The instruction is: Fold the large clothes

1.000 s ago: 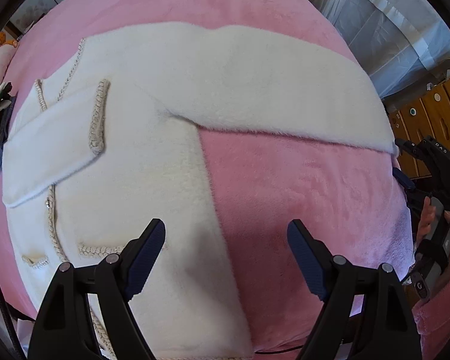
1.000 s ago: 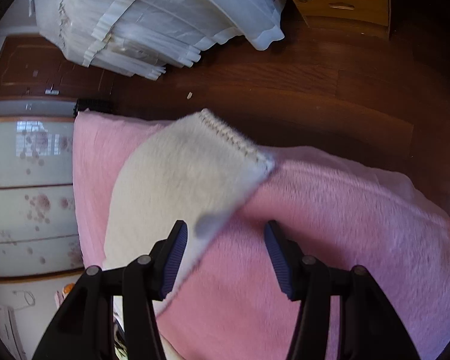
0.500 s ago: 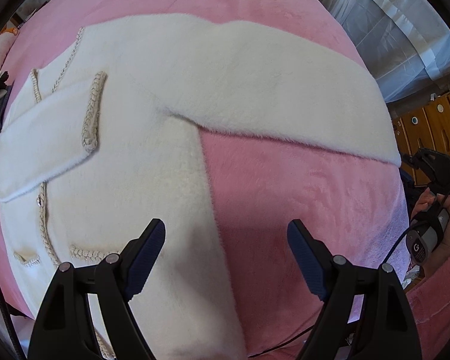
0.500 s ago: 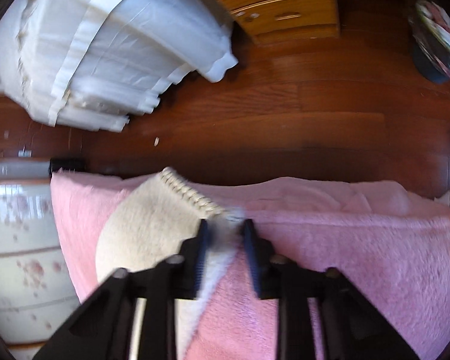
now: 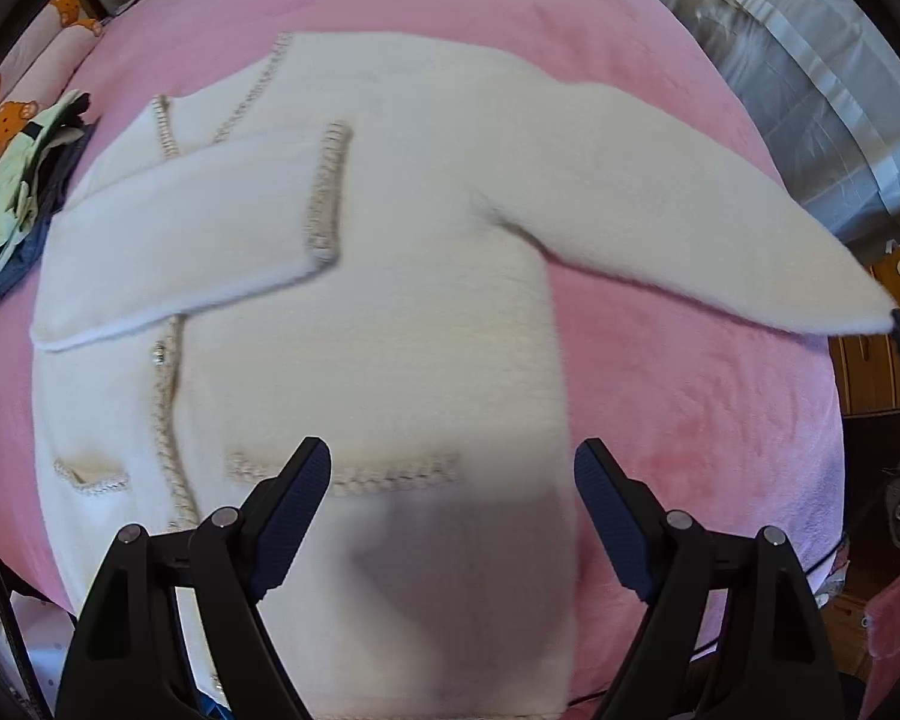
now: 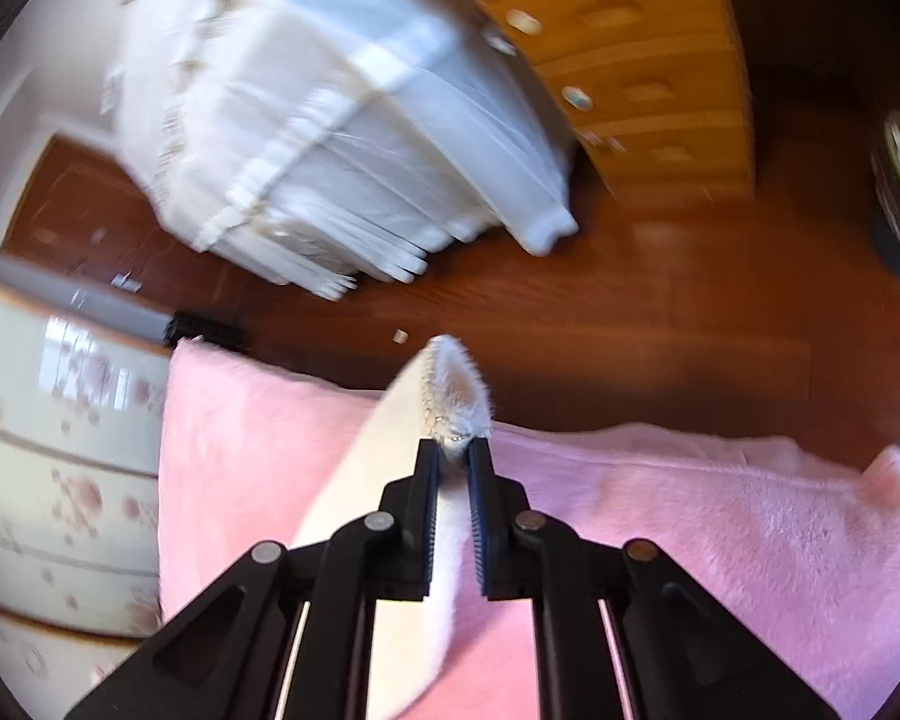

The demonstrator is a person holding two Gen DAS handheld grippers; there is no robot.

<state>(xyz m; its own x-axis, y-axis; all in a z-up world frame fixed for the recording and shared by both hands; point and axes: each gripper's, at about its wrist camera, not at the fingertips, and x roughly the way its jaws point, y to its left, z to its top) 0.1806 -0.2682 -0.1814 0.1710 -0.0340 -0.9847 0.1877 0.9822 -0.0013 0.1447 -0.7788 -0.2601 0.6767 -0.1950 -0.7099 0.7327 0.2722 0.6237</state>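
- The white fluffy cardigan [image 5: 354, 324] lies spread on the pink blanket [image 5: 690, 396] over the bed; its one sleeve is folded across the chest
- The right claw [image 6: 453, 468] is closing on the cuff [image 6: 456, 384] of the other sleeve [image 5: 678, 198], with the fabric pinched between its pads; a second ago those jaws stood wide around the cuff lying flat on the blanket
- That cuff is now raised off the blanket, the sleeve stretched out toward the bed's edge
- The left claw [image 5: 453, 498] stays wide and empty above the cardigan's hem; it has shifted from over the bare blanket to over the pocket trim [image 5: 342, 474]
- A pile of clothes [image 5: 24, 192] sits at the far left of the bed
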